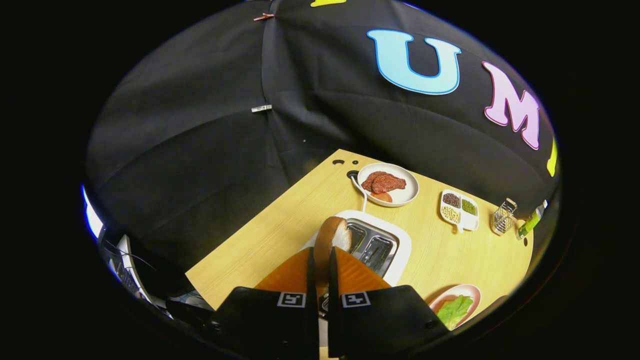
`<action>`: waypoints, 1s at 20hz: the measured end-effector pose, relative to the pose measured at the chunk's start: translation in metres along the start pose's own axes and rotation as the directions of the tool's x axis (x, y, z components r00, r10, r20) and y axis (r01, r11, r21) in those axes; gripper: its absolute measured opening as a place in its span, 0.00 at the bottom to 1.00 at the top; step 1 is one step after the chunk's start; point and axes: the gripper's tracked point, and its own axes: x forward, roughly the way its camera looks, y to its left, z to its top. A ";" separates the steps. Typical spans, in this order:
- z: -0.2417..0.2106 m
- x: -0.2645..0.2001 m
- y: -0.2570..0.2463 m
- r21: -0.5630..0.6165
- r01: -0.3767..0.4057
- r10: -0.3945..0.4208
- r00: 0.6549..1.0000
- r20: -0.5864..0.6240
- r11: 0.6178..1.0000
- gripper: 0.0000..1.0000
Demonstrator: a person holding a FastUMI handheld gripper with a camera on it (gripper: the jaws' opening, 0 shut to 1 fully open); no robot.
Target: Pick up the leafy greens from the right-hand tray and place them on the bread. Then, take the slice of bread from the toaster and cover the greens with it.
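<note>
Right now I have the gripper (321,260) closed on the slice of bread (330,239), both fingers pressing its sides, with the slice standing on edge between them and poking out ahead of the tips. Just beyond and beside it sits the toaster (395,239) (its slots look bare) on the wooden surface (280,225). I see the leafy greens (454,310) on a pink plate (472,291), off to the right of my fingers, well apart from the bread.
</note>
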 end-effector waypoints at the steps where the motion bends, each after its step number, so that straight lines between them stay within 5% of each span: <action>1: 0.007 -0.005 -0.002 0.009 0.004 -0.004 1.000 0.014 1.000 0.12; 11: 0.068 -0.074 -0.036 0.112 -0.065 0.049 0.989 0.142 0.992 0.11; 20: 0.057 -0.127 -0.122 0.241 -0.063 0.017 0.982 0.186 0.968 0.11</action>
